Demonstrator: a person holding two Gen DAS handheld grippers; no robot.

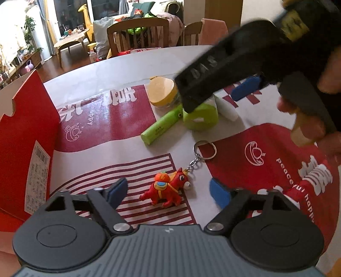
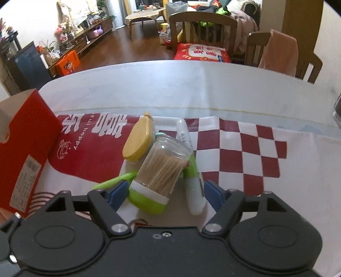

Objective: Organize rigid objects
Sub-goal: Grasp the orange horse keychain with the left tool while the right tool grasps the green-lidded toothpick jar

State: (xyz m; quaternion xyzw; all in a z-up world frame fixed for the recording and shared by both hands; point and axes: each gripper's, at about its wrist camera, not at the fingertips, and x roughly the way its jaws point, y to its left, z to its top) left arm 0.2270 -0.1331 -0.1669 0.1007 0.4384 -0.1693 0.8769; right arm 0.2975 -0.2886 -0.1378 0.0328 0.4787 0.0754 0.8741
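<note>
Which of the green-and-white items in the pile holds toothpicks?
The clear jar with the green cap, lying tilted between the open right gripper's fingers; the green marker and white tube beside it are opaque.

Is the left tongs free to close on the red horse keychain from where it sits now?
Probably yes. The left tongs are open with the red horse keychain lying between the fingers on the cloth, nothing over it. The right tongs are busy farther off at the toothpick jar.

Beyond the round white table (image 2: 191, 85) stand brown wooden chairs (image 2: 202, 27); farther left, a pale low coffee table (image 2: 145, 13) on dark wooden floor (image 2: 132, 46).
</note>
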